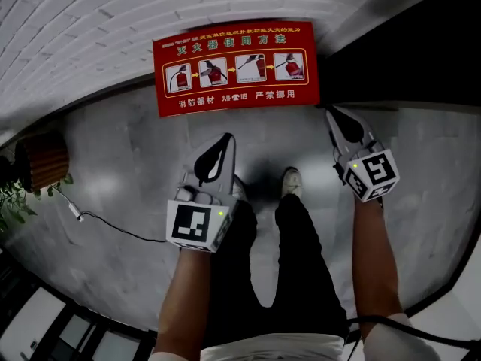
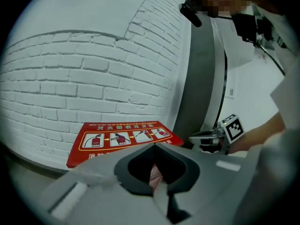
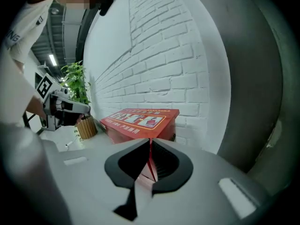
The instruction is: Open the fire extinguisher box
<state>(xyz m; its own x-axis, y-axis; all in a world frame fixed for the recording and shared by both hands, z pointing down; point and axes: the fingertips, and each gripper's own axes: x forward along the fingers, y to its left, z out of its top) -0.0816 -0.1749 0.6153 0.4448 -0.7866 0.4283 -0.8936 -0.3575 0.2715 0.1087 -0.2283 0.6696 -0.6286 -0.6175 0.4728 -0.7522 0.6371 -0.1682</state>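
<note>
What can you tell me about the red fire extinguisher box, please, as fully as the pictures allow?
The fire extinguisher box is a low red case, seemingly painted metal, standing on the grey floor against the white brick wall. Its flat lid is shut and carries a yellow-framed panel of four pictures with arrows, plus white and yellow Chinese print. The right gripper view shows a plain red side. The left tool and right tool, both closed, point toward it; neither touches it.

The person wears black trousers (image 1: 301,262), a white shirt (image 1: 263,350) and pale shoes (image 1: 291,179). The left hand-held gripper (image 1: 226,139) and right hand-held gripper (image 1: 331,113) are grey, black-lined inside; each bears a black-and-white marker cube (image 1: 197,222) with a green light.
</note>
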